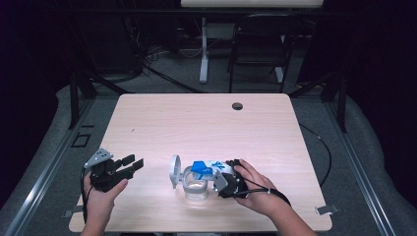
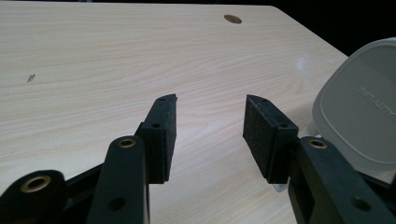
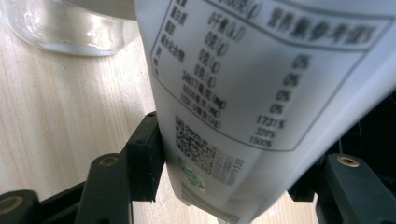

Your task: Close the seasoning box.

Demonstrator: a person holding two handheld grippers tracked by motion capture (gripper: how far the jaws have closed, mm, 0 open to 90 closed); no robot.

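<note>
Right gripper (image 1: 230,173) pinches one packet (image 1: 209,167) tilted over one jar (image 1: 195,186) near desk (image 1: 196,123) front edge; left gripper (image 1: 133,164) spread, empty, level.

White pouch (image 3: 261,84) w/ blue print, tilted over clear jar (image 1: 195,186), lid (image 1: 174,170) flipped open

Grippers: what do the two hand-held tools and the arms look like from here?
Both are black two-jaw tools with flat rectangular pads and brass-ringed pivot holes. The left tool carries a grey three-cornered plate on top; the right tool has grey parts and a black cable looping across the hand. Forearms are bare, no sleeves visible.
</note>
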